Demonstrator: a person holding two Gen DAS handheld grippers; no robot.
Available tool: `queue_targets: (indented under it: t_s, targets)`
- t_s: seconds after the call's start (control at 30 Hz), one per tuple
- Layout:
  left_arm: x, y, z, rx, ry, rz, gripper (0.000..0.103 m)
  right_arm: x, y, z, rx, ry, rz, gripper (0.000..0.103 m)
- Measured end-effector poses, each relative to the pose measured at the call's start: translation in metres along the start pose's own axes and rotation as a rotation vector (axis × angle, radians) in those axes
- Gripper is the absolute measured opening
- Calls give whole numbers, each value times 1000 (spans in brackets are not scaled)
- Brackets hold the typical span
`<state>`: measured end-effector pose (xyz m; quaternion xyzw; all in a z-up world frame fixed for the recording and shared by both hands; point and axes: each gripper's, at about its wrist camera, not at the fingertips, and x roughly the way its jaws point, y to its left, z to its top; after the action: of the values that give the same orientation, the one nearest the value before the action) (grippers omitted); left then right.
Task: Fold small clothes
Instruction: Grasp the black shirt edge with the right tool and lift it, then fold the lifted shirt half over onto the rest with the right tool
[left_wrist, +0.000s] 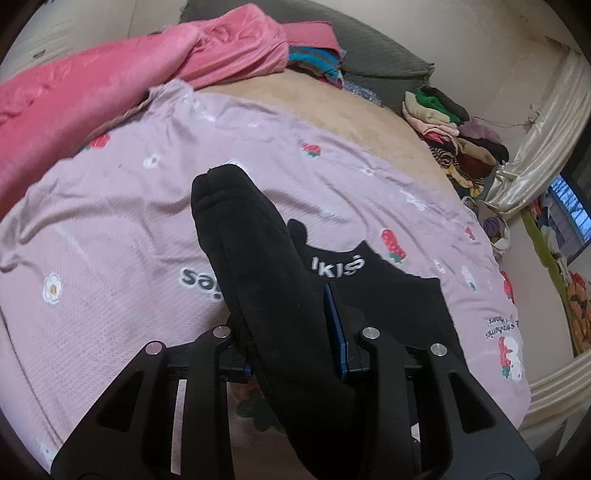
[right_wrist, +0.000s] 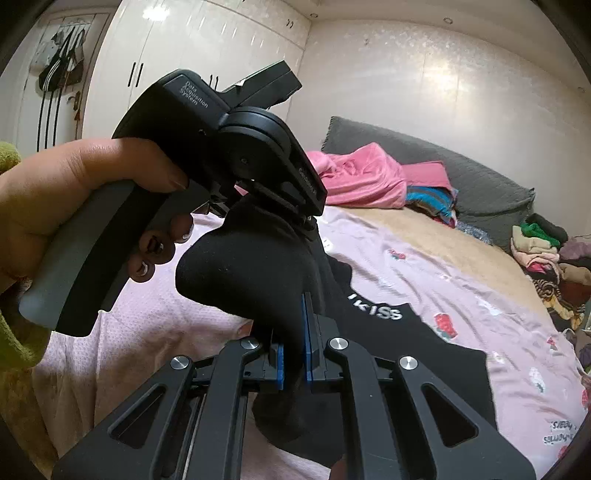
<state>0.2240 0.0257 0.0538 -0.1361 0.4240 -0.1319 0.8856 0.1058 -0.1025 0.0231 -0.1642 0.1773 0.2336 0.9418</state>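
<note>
A black garment (left_wrist: 258, 258) with white lettering lies partly on the pink strawberry-print sheet (left_wrist: 129, 221). One edge of it is lifted off the bed. My left gripper (left_wrist: 291, 325) is shut on a bunched fold of that black cloth, which stands up between its blue pads (left_wrist: 336, 332). In the right wrist view my right gripper (right_wrist: 293, 350) is shut on the same black garment (right_wrist: 240, 266) close by. The left gripper (right_wrist: 310, 221), held in a hand (right_wrist: 55, 192), pinches the cloth just above and beyond it. The lettered part (right_wrist: 406, 339) still rests on the sheet.
A pink blanket (left_wrist: 110, 81) is heaped at the far side of the bed, with a grey cushion (right_wrist: 443, 158) behind it. A pile of mixed clothes (left_wrist: 454, 136) sits at the bed's right edge. White wardrobe doors (right_wrist: 184, 44) stand behind the hand.
</note>
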Motion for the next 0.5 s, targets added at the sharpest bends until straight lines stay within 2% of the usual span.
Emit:
queue_targets:
  t_s: [0.5]
  targets:
    - [-2,-80,-2,116,-18,24,22,-46,-47,-25,103,-36,-56,6]
